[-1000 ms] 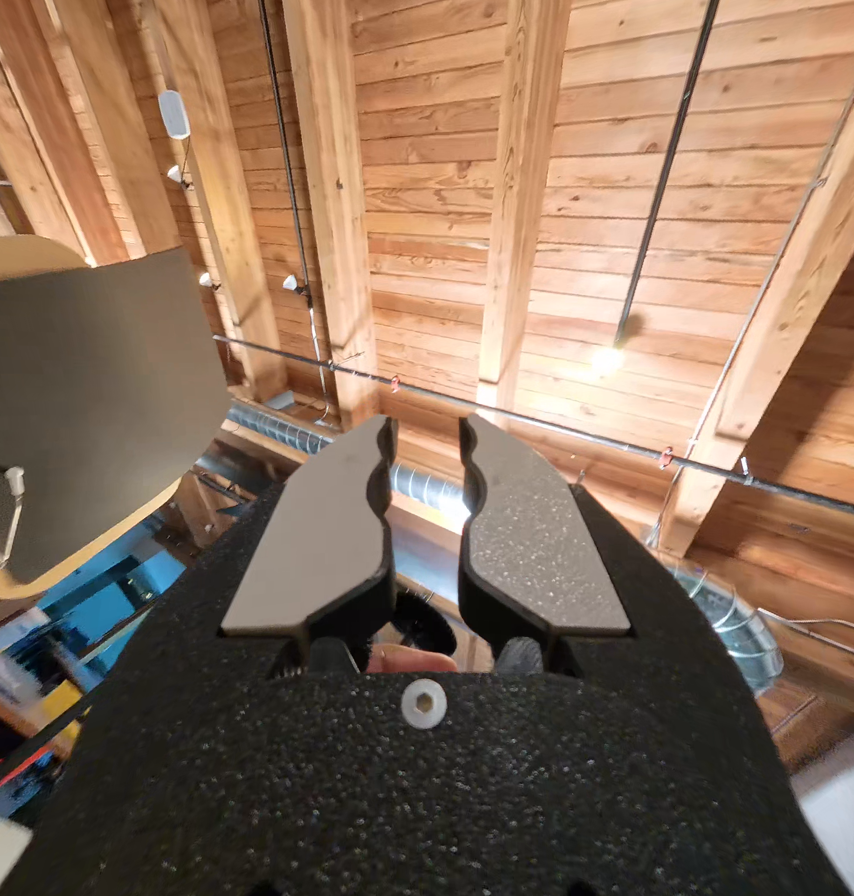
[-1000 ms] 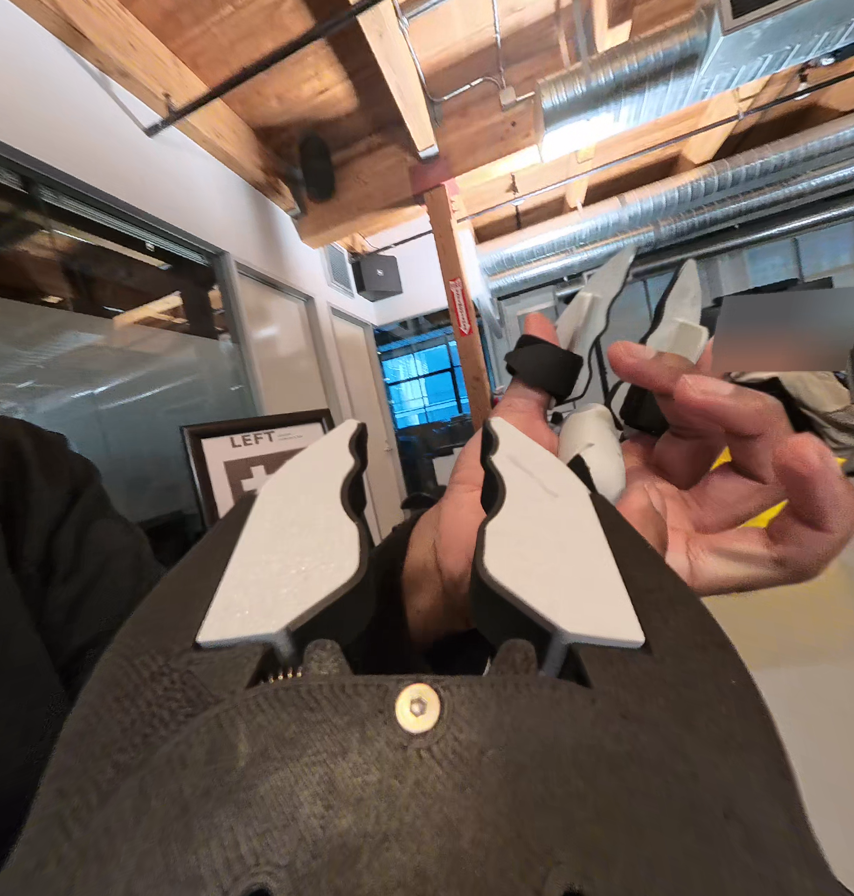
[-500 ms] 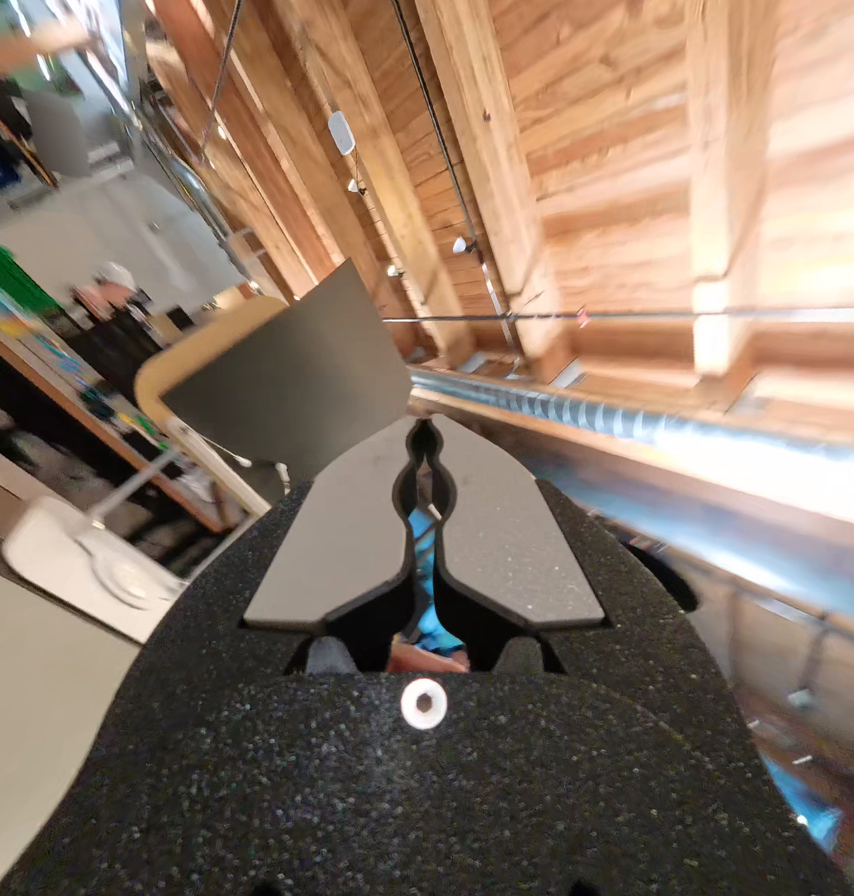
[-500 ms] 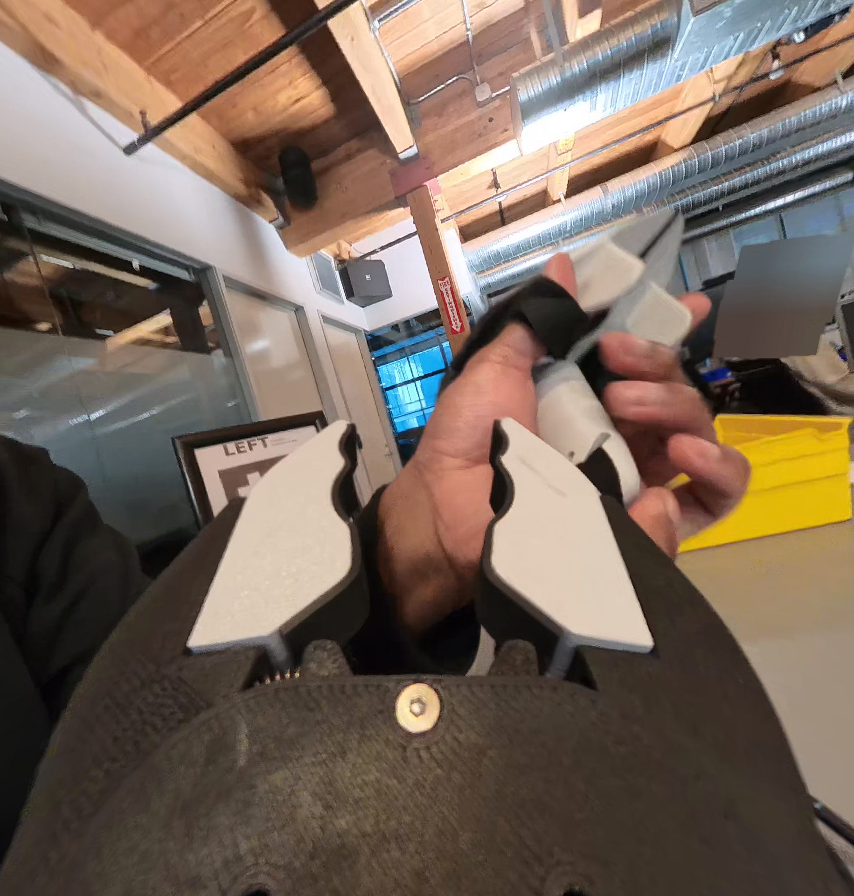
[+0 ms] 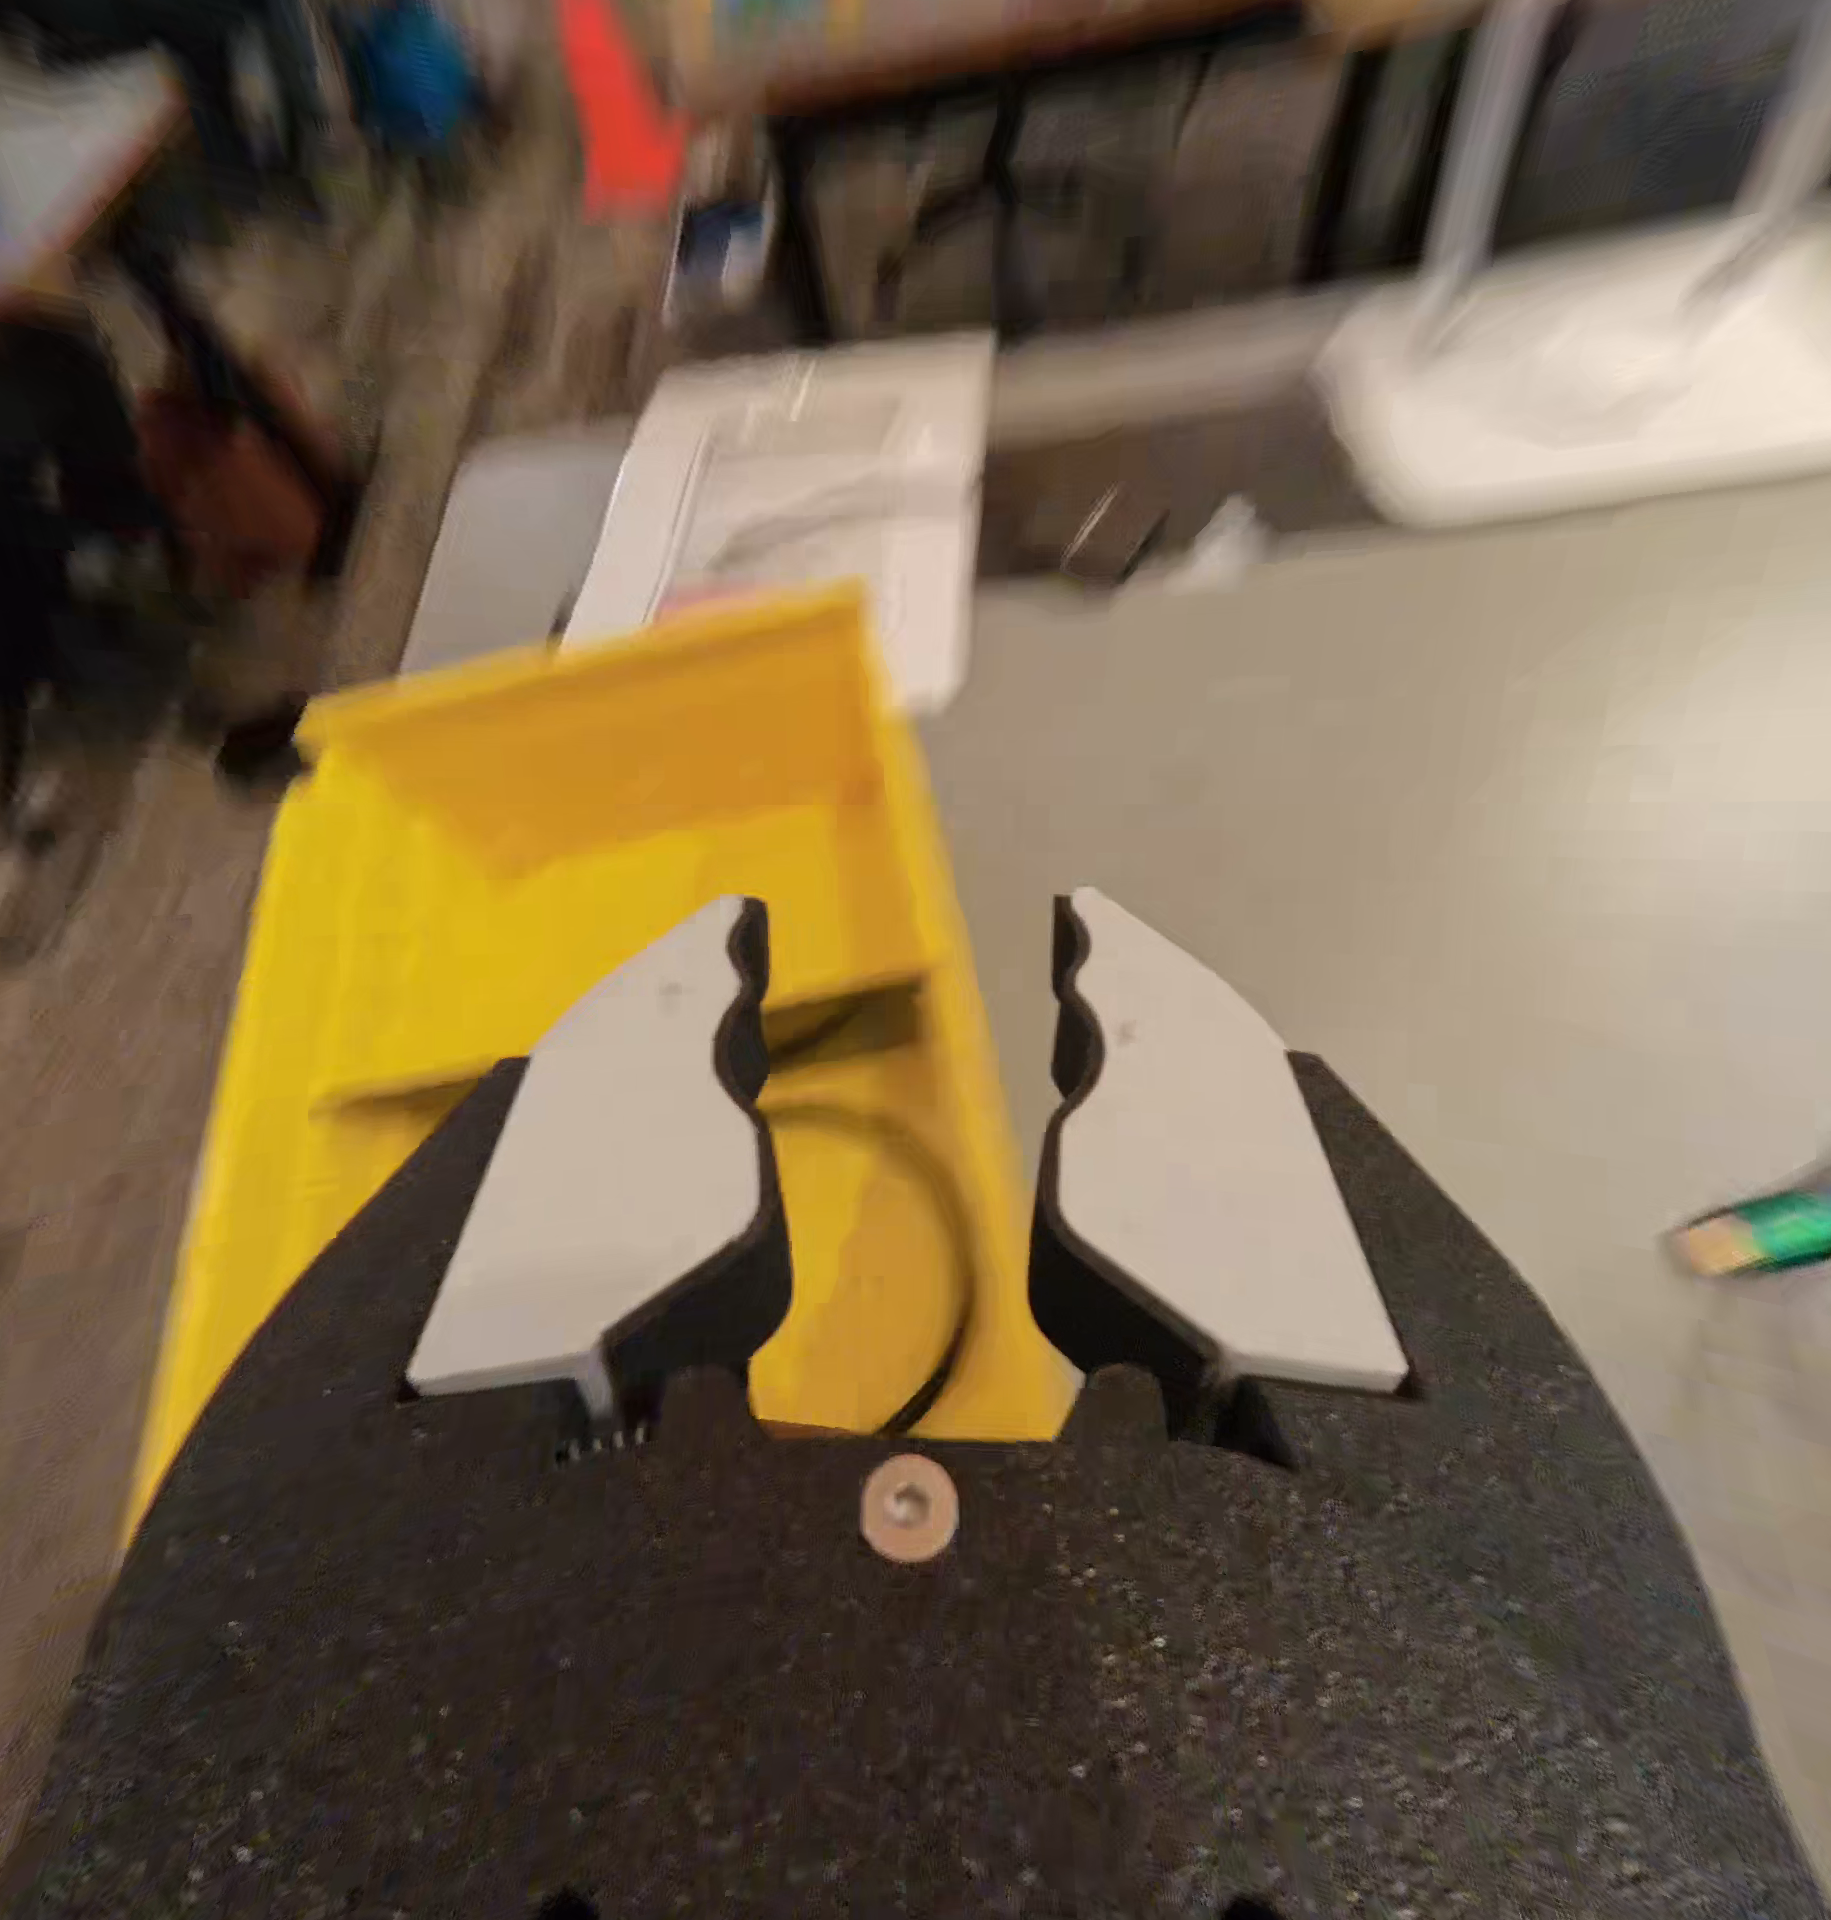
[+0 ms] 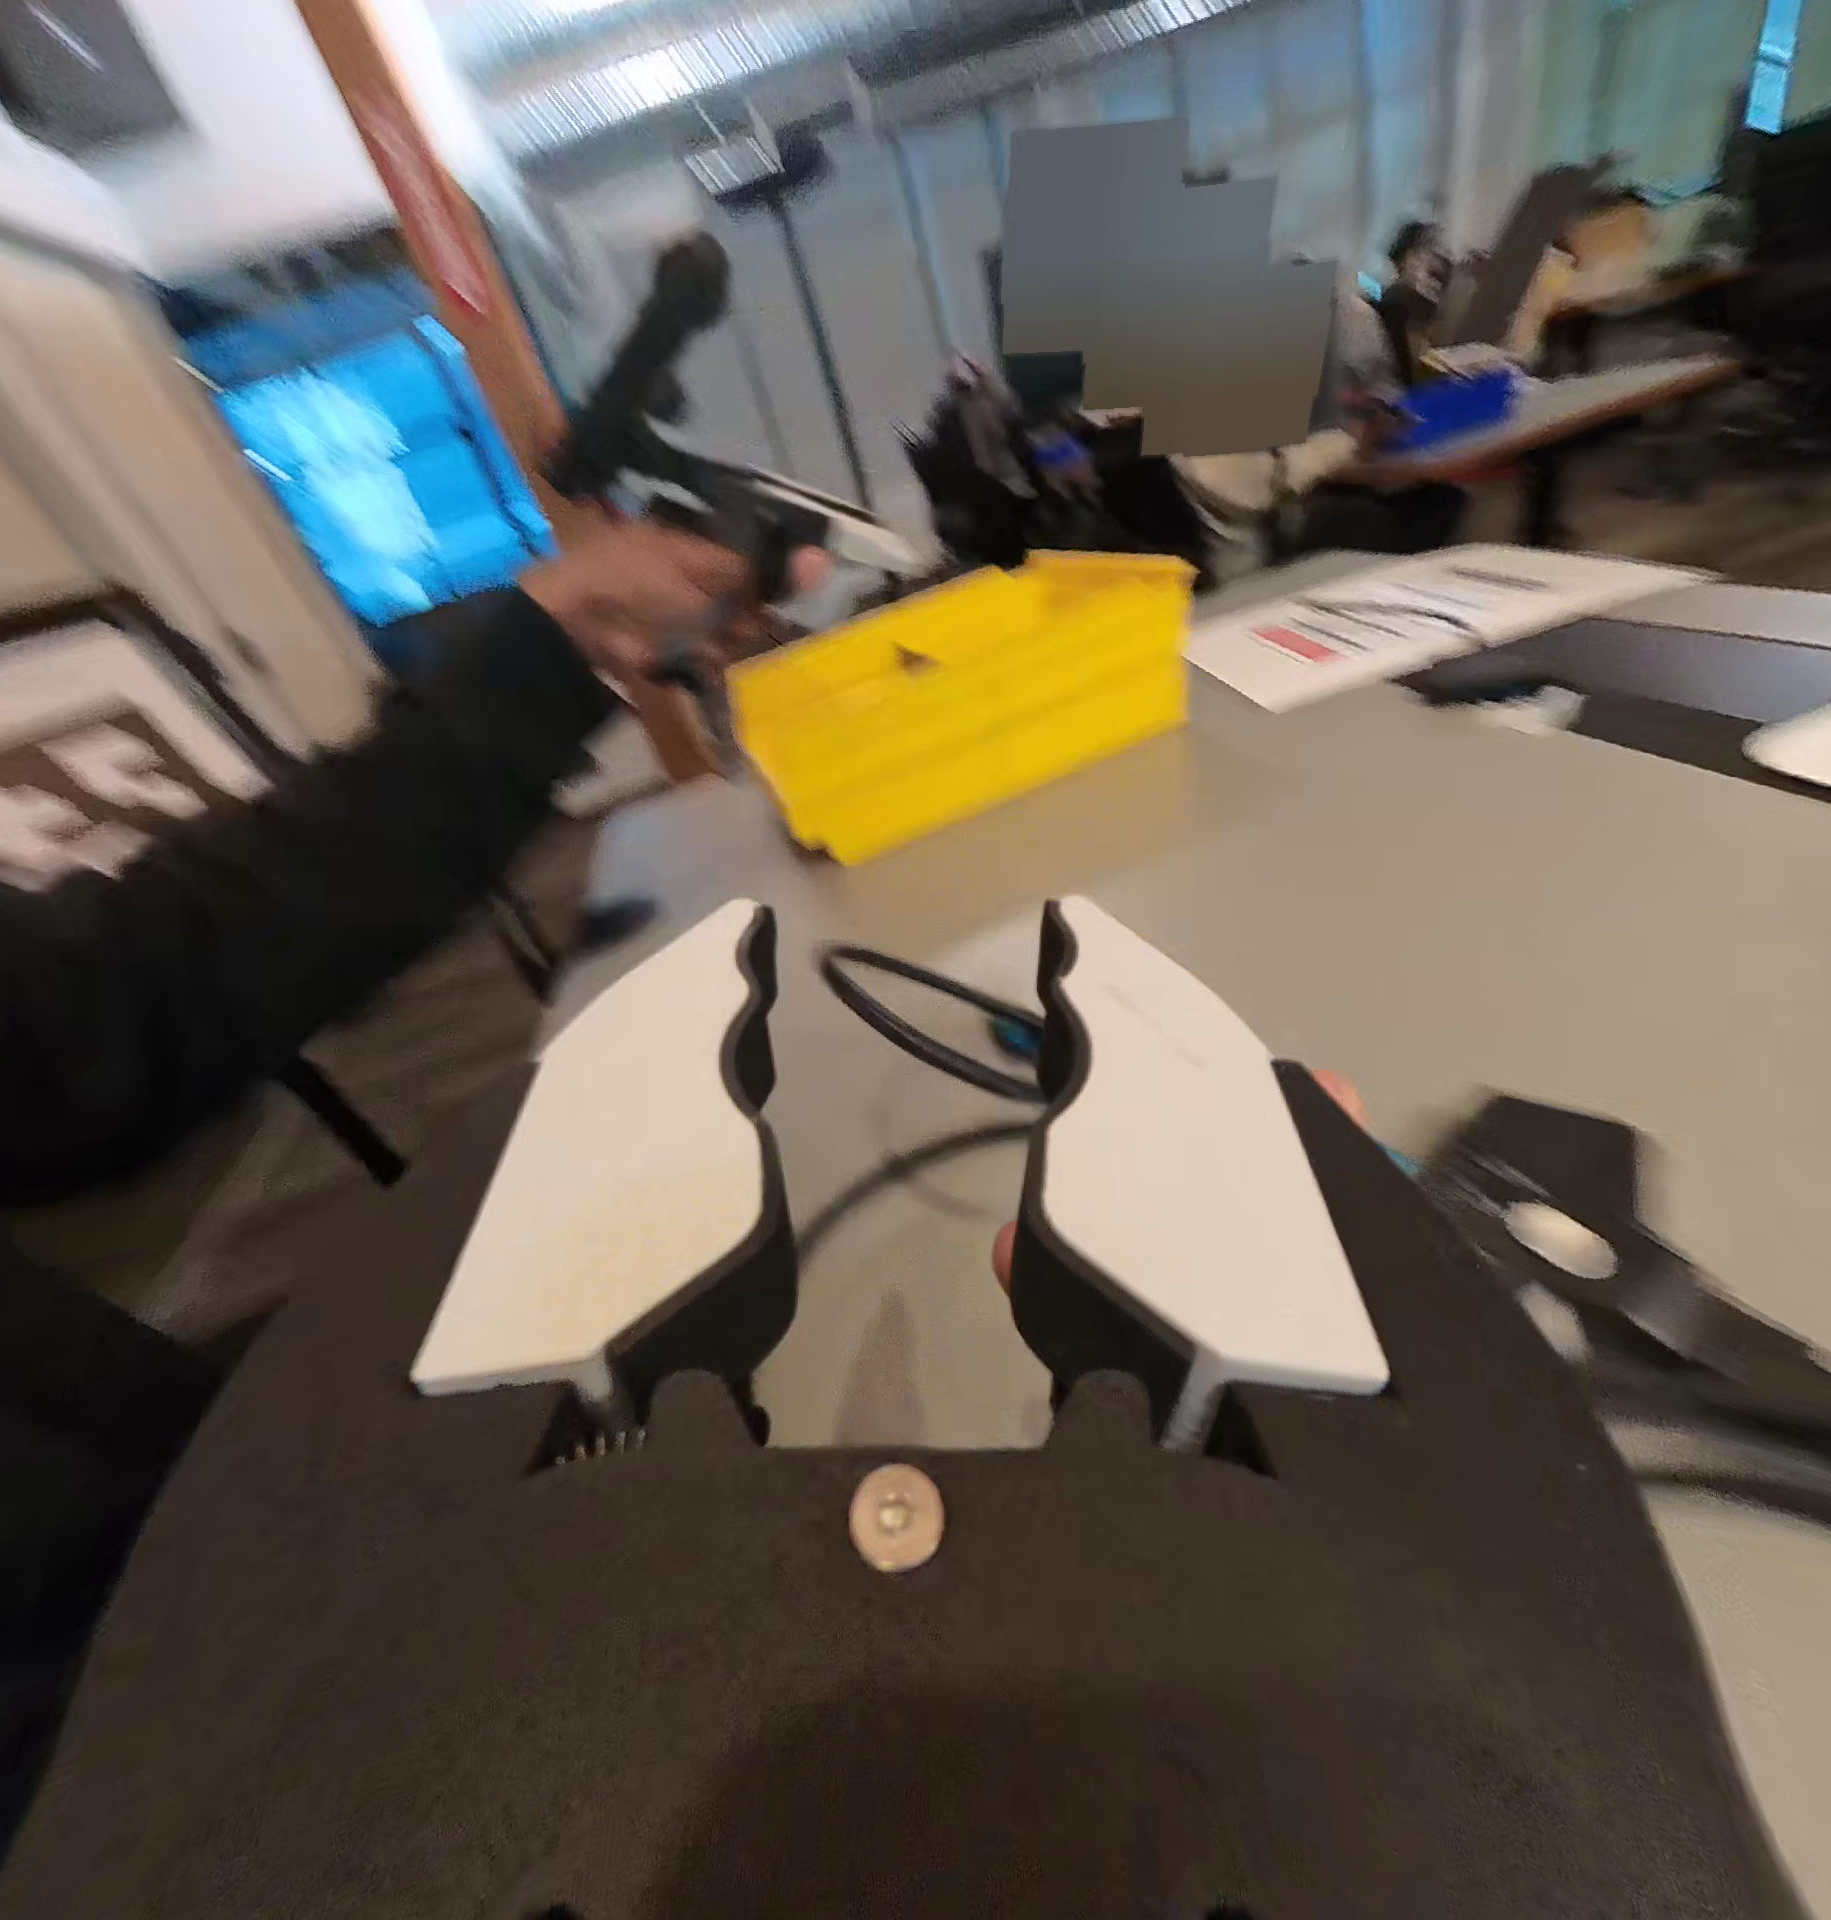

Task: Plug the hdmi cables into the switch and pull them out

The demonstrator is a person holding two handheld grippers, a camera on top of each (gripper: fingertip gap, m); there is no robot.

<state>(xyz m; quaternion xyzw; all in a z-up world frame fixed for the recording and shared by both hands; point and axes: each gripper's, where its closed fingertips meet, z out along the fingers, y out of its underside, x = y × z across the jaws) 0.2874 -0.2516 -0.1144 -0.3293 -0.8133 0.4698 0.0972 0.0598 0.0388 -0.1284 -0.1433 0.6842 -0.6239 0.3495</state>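
Both tools spread wide, holding nothing.
Left tool (image 5: 909, 914) hovers over the yellow plastic bin (image 5: 599, 831); right tool (image 6: 900, 920) above a black cable (image 6: 921, 1013) nearer than that bin on the grey worktop (image 6: 1410, 883).

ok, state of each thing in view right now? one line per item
Left hand-held gripper: open, empty, above the bin.
Right hand-held gripper: open, empty, over the table.
Yellow plastic bin: open-topped, a thin black cable lying inside.
Black looped cable: loose on the grey table, not gripped.
Black box-shaped device: on the table; blurred, ports not visible.
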